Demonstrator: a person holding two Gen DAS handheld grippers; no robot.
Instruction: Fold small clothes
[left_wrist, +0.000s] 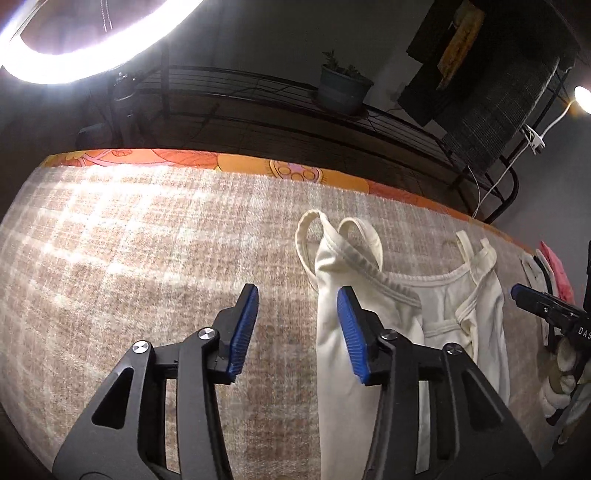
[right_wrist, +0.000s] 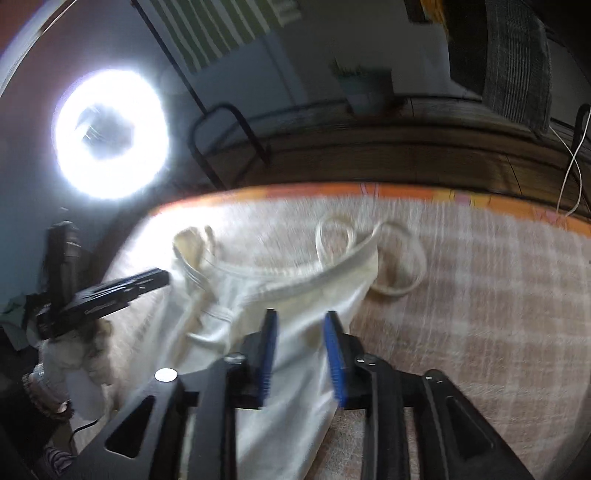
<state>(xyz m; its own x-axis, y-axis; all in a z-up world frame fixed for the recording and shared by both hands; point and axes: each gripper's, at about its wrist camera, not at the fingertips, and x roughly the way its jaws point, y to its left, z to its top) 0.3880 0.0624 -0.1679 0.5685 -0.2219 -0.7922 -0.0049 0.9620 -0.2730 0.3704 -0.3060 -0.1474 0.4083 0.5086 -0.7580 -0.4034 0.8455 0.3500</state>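
A small cream strappy top (left_wrist: 373, 295) lies on the beige checked cloth (left_wrist: 147, 258), its left side folded over lengthwise, its strap loops toward the far edge. My left gripper (left_wrist: 297, 295) is open and empty above the cloth, its right finger over the folded left edge of the top. In the right wrist view the top (right_wrist: 288, 295) lies below my right gripper (right_wrist: 300, 319), which is open and empty just above the top's right part. The right gripper also shows at the far right of the left wrist view (left_wrist: 517, 291). The left gripper shows at the left of the right wrist view (right_wrist: 162, 277).
A pink and white cloth pile (left_wrist: 554, 269) lies at the right edge of the table. An orange patterned border (left_wrist: 288, 171) marks the far edge. Behind it stand a dark metal rack (left_wrist: 258, 107) with a plant pot (left_wrist: 343, 88) and a bright ring light (right_wrist: 110, 136).
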